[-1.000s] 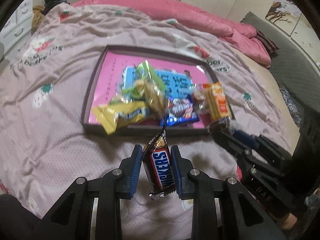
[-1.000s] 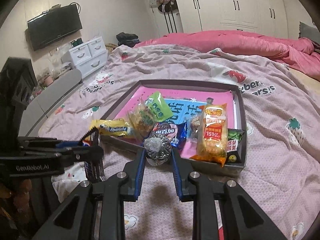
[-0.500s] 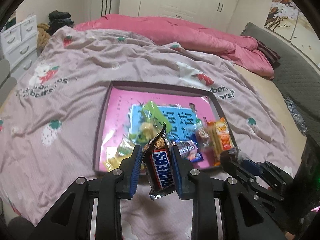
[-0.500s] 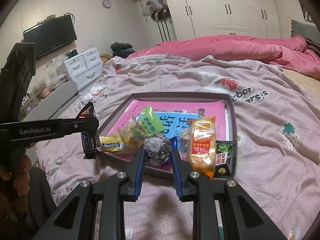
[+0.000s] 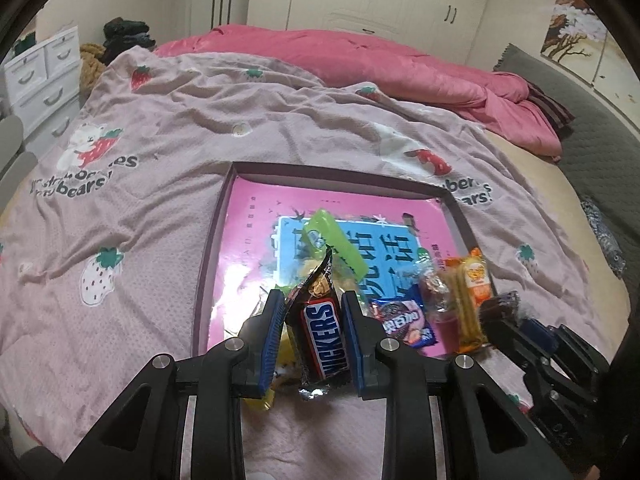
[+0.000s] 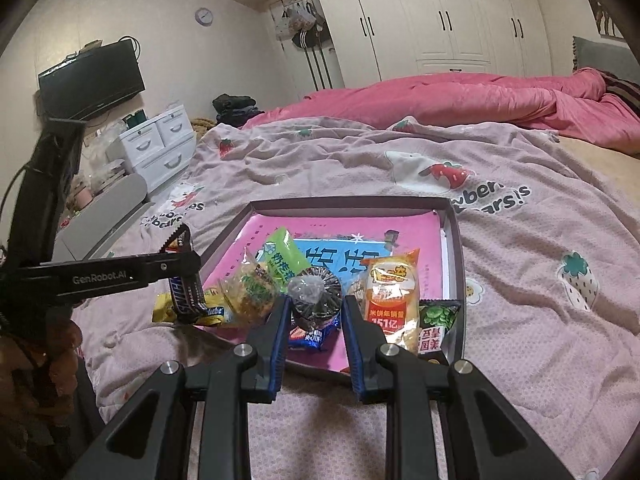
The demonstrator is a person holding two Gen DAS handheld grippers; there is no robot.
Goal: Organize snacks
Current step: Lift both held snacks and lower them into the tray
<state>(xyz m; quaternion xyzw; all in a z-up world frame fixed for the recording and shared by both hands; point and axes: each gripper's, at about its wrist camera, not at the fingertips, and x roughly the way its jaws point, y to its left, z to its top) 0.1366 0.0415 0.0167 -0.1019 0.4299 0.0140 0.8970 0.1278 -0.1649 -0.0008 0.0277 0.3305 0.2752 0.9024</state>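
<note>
The brown Snickers bar in its glossy wrapper (image 5: 323,332) sits upright between the blue pads of the left gripper (image 5: 313,336), pinched from both sides, its torn top sticking up above the fingertips and its silver tail hanging below. From the right wrist view the same bar (image 6: 185,292) shows at the tip of the left gripper (image 6: 180,268), held above the near left corner of the tray. The right gripper (image 6: 314,312) is clamped on a small round dark sweet in clear crinkled plastic (image 6: 315,296), pads pressing both flanks, just above the tray's near edge.

Ahead of both tools lies the shallow dark-rimmed tray with a pink and blue printed floor (image 6: 454,240). Inside, beyond the right gripper: a light green packet (image 6: 280,260), a tall orange and yellow cracker pack (image 6: 394,304) just to the right, a dark green packet (image 6: 438,320) against the tray's right wall, a blue wrapped biscuit pack (image 6: 308,336) under the fingertips. A yellow Alpenliebe packet (image 6: 192,312) hangs over the near left rim. Under it all, a pale pink strawberry-print blanket (image 5: 140,240), and further back a bright pink quilt (image 5: 360,56).
</note>
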